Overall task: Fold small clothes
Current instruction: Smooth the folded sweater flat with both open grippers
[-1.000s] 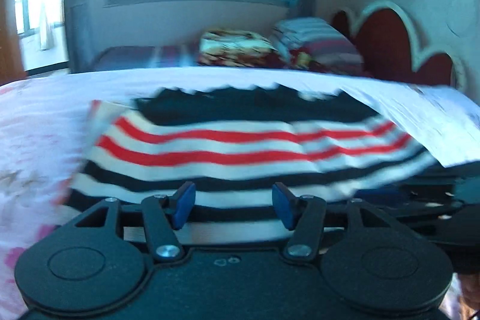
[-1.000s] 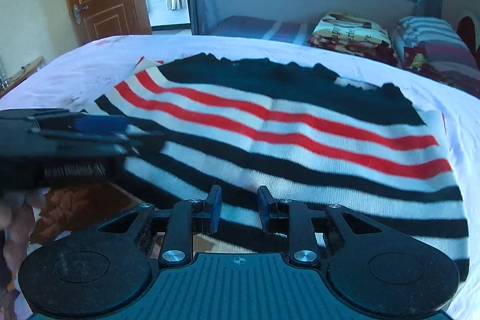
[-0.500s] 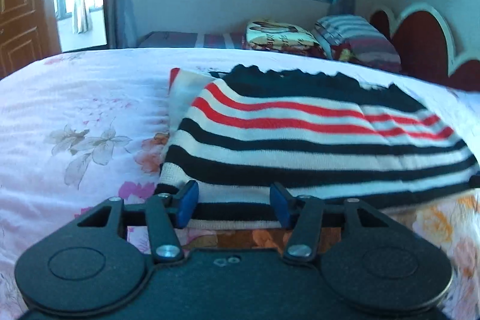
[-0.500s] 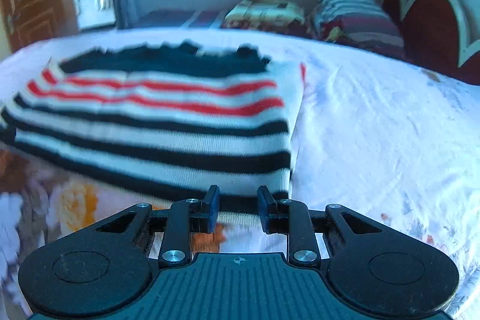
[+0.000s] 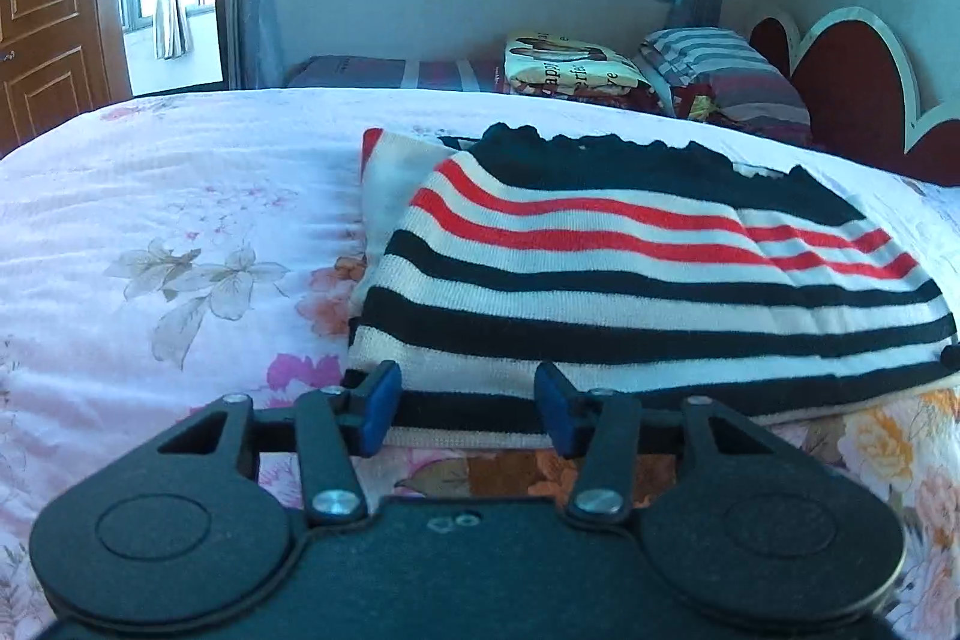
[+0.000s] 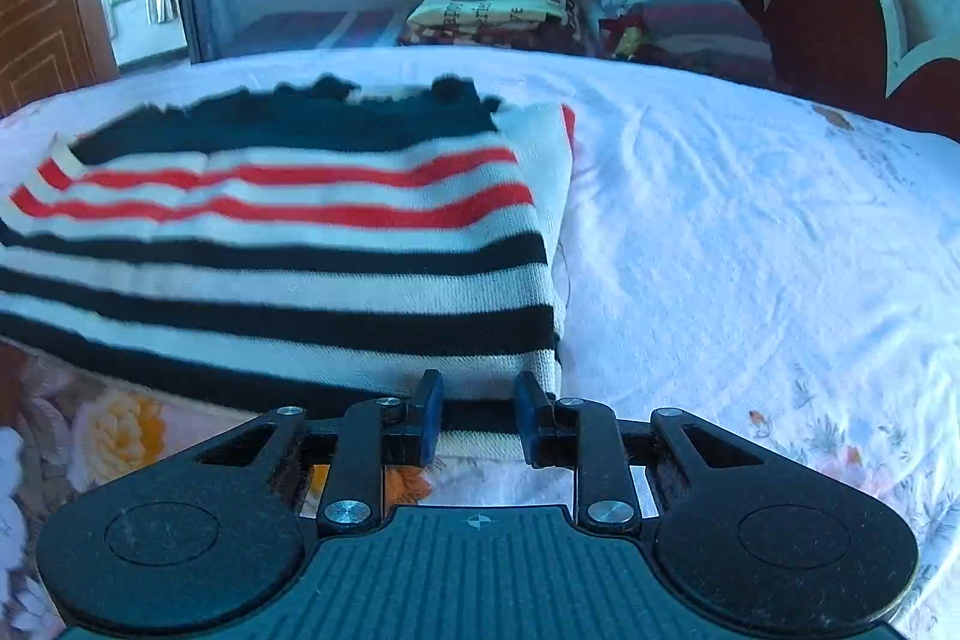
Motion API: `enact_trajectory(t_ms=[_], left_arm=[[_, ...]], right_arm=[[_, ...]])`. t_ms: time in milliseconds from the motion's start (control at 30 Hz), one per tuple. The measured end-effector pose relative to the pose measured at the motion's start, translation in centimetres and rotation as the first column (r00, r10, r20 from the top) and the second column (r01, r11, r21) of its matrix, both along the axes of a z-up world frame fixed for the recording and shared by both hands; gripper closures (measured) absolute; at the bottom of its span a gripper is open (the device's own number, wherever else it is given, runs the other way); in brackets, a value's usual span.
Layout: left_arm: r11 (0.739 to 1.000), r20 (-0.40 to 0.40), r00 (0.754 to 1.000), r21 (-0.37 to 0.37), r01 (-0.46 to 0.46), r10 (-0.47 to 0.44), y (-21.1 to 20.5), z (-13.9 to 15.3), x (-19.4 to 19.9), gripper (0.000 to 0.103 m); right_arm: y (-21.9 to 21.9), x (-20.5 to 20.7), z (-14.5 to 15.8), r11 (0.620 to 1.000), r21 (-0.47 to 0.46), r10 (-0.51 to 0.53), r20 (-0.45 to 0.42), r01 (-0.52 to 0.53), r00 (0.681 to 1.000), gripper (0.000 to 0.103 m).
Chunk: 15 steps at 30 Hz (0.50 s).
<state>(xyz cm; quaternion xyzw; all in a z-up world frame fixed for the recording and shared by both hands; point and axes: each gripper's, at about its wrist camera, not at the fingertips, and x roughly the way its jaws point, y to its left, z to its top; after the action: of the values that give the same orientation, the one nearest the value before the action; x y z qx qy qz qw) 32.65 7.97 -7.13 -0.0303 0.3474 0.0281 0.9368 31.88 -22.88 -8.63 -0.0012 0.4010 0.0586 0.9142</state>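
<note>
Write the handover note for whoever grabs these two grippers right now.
Left gripper: open, holding nothing, at the striped sweater's near hem by its left corner.
Right gripper: open, narrower gap, empty, at the near hem by the right corner.
The sweater lies flat on the floral bedspread, already folded into a layered rectangle.
Left to do: judge whether one more fold is needed; if so, pinch both near corners and carry them to the far edge.

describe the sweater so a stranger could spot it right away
Start at the big bed with the floral sheet. The sweater lies folded flat on it, just ahead of both claws. It alone is knitted, with black, cream and red stripes, unlike the pillows stacked behind the bed.
</note>
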Motion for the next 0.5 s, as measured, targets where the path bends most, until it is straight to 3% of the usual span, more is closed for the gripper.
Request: enact_trajectory(t_ms=[167,500], left_arm=[[1.000,-0.007,1.000,0.024,0.005,-0.005,-0.4,-0.4,0.1,0.055],[1.000,-0.016,1.000,-0.016,0.006,-0.007,0.2,-0.2,0.2,0.054]], right_arm=[[0.0,-0.1,-1.0,1.000,-0.004,0.005,-0.015,-0.005,1.000,0.077],[0.0,0.8,-1.0,1.000,-0.004,0.006,-0.041,-0.006,0.999,0.077]])
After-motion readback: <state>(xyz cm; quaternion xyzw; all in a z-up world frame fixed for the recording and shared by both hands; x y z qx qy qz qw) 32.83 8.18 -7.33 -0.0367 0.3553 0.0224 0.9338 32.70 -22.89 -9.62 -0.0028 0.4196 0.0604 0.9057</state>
